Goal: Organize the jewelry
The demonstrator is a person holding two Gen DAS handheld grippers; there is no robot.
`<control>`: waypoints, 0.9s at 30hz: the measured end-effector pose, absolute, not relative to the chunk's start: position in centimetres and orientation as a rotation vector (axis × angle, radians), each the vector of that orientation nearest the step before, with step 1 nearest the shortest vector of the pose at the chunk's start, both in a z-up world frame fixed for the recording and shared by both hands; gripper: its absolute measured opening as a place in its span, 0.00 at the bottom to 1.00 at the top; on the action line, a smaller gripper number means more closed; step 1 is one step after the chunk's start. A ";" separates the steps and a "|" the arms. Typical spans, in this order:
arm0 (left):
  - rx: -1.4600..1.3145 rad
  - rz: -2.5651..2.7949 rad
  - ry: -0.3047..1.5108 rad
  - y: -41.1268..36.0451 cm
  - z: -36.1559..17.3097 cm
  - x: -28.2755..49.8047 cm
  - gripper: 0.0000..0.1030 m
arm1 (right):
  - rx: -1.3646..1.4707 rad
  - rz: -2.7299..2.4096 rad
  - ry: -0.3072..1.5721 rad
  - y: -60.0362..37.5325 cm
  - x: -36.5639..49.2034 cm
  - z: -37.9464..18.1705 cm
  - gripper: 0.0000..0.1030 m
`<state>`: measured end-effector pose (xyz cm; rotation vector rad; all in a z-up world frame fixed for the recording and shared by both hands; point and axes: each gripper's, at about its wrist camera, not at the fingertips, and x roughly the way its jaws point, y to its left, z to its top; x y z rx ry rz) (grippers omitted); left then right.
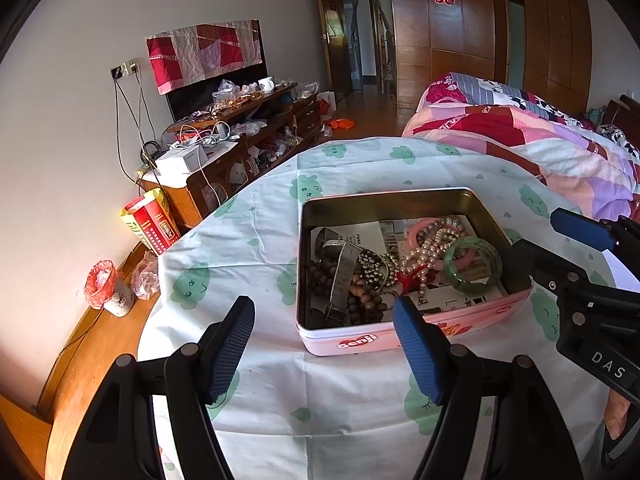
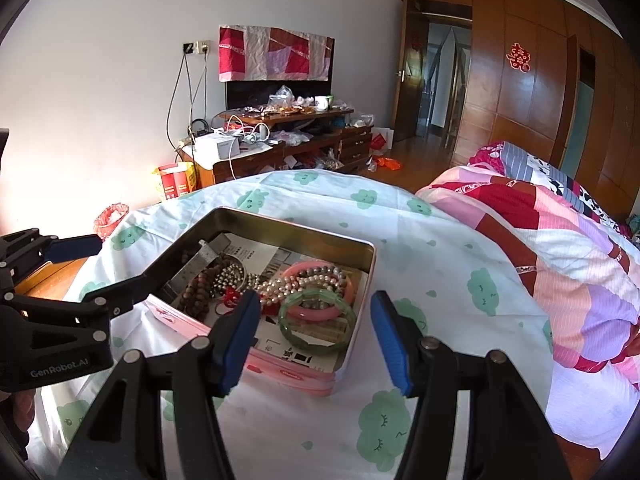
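Observation:
An open pink tin (image 1: 384,197) sits on the cloud-print cloth and holds a heap of jewelry. Inside lie a green bangle (image 1: 474,266), a pink bangle (image 1: 420,232), pearl strands (image 1: 430,250), brown wooden beads (image 1: 362,298) and a metal watch strap (image 1: 342,276). My left gripper (image 1: 324,354) stands open just in front of the tin's near wall, holding nothing. My right gripper (image 2: 316,344) is open at the tin's (image 2: 296,229) near right corner, close to the green bangle (image 2: 318,320), and grips nothing. It also shows at the tin's right side (image 1: 556,242).
The cloth-covered table (image 1: 240,248) ends at a wooden ledge on the left, where a small bin with a red bag (image 1: 108,292) stands. A bed with a patchwork quilt (image 2: 560,264) lies to the right. A cluttered TV cabinet (image 1: 240,140) stands against the far wall.

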<state>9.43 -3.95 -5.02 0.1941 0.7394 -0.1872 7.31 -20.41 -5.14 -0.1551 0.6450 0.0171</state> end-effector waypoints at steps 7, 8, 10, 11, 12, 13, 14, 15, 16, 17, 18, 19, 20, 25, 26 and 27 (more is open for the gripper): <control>0.194 -0.186 0.740 -4.0 -5.1 9.5 0.70 | -0.156 0.014 0.645 -20.4 7.4 -5.2 0.59; 0.195 -0.185 0.741 -4.0 -5.1 9.5 0.70 | -0.155 0.013 0.645 -20.4 7.3 -5.2 0.61; 0.195 -0.185 0.739 -4.0 -5.1 9.5 0.70 | -0.155 0.014 0.644 -20.4 7.3 -5.2 0.62; 0.194 -0.185 0.740 -3.9 -5.2 9.5 0.70 | -0.156 0.012 0.644 -20.4 7.3 -5.3 0.62; 0.195 -0.185 0.740 -3.9 -5.2 9.5 0.70 | -0.156 0.013 0.646 -20.4 7.3 -5.3 0.62; 0.195 -0.184 0.739 -4.0 -5.2 9.5 0.70 | -0.155 0.015 0.645 -20.4 7.3 -5.2 0.62; 0.195 -0.185 0.739 -4.0 -5.2 9.5 0.70 | -0.155 0.014 0.644 -20.4 7.3 -5.2 0.62; 0.195 -0.186 0.740 -4.0 -5.2 9.5 0.70 | -0.156 0.013 0.645 -20.4 7.3 -5.2 0.62; 0.198 -0.185 0.742 -4.0 -5.2 9.5 0.70 | -0.156 0.014 0.645 -20.4 7.3 -5.2 0.62; 0.201 -0.185 0.743 -4.0 -5.3 9.6 0.70 | -0.156 0.014 0.645 -20.4 7.3 -5.2 0.62; 0.203 -0.185 0.744 -4.0 -5.3 9.6 0.70 | -0.156 0.015 0.645 -20.4 7.3 -5.3 0.62; 0.202 -0.185 0.744 -4.0 -5.4 9.6 0.70 | -0.156 0.014 0.645 -20.4 7.3 -5.2 0.62; 0.202 -0.186 0.744 -4.0 -5.3 9.6 0.70 | -0.157 0.015 0.645 -20.4 7.3 -5.3 0.62; 0.203 -0.186 0.746 -4.0 -5.4 9.6 0.70 | -0.155 0.013 0.648 -20.4 7.3 -5.5 0.62; 0.205 -0.185 0.749 -4.0 -5.5 9.6 0.70 | -0.155 0.013 0.648 -20.4 7.2 -5.5 0.62; 0.205 -0.183 0.751 -4.0 -5.5 9.6 0.70 | -0.157 0.012 0.647 -20.4 7.3 -5.5 0.62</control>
